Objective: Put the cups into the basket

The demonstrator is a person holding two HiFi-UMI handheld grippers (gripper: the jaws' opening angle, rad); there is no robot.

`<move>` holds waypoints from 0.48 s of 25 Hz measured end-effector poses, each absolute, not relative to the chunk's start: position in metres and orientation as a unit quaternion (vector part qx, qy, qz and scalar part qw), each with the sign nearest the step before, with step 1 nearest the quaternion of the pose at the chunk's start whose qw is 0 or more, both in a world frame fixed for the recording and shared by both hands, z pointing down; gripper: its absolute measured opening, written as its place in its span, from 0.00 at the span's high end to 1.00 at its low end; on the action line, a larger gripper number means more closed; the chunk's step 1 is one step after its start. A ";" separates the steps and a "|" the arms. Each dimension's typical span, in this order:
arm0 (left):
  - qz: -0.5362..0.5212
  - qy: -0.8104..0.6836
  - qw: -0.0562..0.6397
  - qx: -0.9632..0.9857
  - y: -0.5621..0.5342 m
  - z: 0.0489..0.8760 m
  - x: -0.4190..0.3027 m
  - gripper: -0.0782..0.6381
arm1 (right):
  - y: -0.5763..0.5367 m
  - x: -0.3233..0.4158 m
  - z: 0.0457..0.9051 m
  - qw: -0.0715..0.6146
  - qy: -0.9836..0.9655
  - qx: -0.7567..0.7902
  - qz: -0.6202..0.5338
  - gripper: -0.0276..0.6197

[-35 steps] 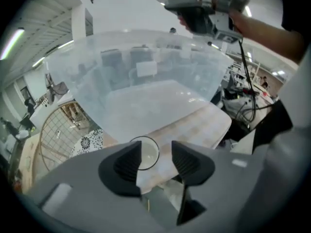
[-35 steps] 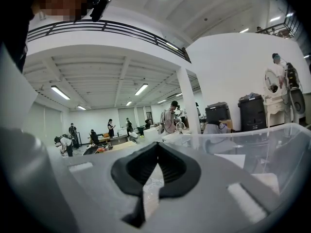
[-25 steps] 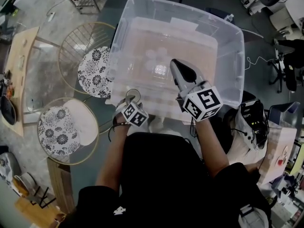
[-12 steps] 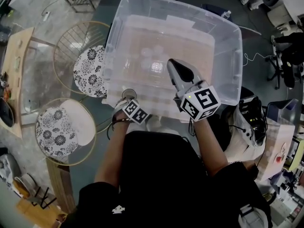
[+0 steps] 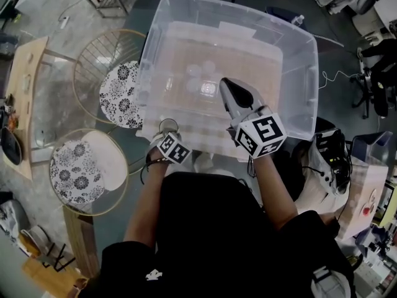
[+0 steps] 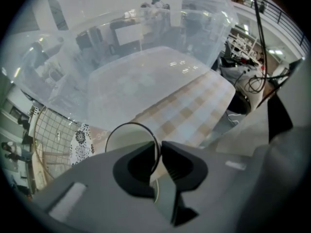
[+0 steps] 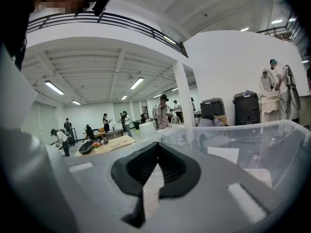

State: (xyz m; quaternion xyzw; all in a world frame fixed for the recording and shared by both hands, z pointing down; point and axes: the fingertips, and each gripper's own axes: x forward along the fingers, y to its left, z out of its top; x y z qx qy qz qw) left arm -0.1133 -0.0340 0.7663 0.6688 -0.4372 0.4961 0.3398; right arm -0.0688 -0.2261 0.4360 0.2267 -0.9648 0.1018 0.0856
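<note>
One clear plastic cup (image 6: 124,139), just outside the large clear plastic basket (image 5: 299,73), is pinched by its wall in my left hand-held gripper (image 6: 158,152), whose jaws have just been closing to lift it in; my empty right hand-held gripper (image 7: 157,154) hangs pressed together.

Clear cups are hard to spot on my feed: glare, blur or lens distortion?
Head view: sharp, evenly lit, yet cups in the bin fade, clear on clear. Left gripper view: heavy fisheye, reflections across the bin; near cup shows only a dark rim. Right gripper view: fisheye, sharp.
</note>
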 end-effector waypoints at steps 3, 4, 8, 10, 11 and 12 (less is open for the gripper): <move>0.487 -0.443 0.336 0.674 -0.031 0.755 -0.111 0.82 | -0.228 -0.068 0.436 0.083 -0.964 0.229 0.104 0.96; 0.483 -0.445 0.335 0.675 -0.030 0.750 -0.110 0.82 | -0.228 -0.068 0.436 0.082 -0.964 0.229 0.105 0.96; 0.472 -0.451 0.320 0.686 -0.026 0.721 -0.108 0.82 | -0.229 -0.070 0.432 0.076 -0.964 0.231 0.104 0.96; 0.464 -0.456 0.305 0.695 -0.027 0.699 -0.104 0.82 | -0.230 -0.071 0.430 0.073 -0.965 0.231 0.102 0.96; 0.458 -0.460 0.301 0.699 -0.028 0.688 -0.102 0.82 | -0.231 -0.071 0.429 0.071 -0.965 0.231 0.102 0.96; 0.451 -0.464 0.299 0.701 -0.027 0.678 -0.099 0.82 | -0.231 -0.072 0.429 0.070 -0.965 0.230 0.102 0.96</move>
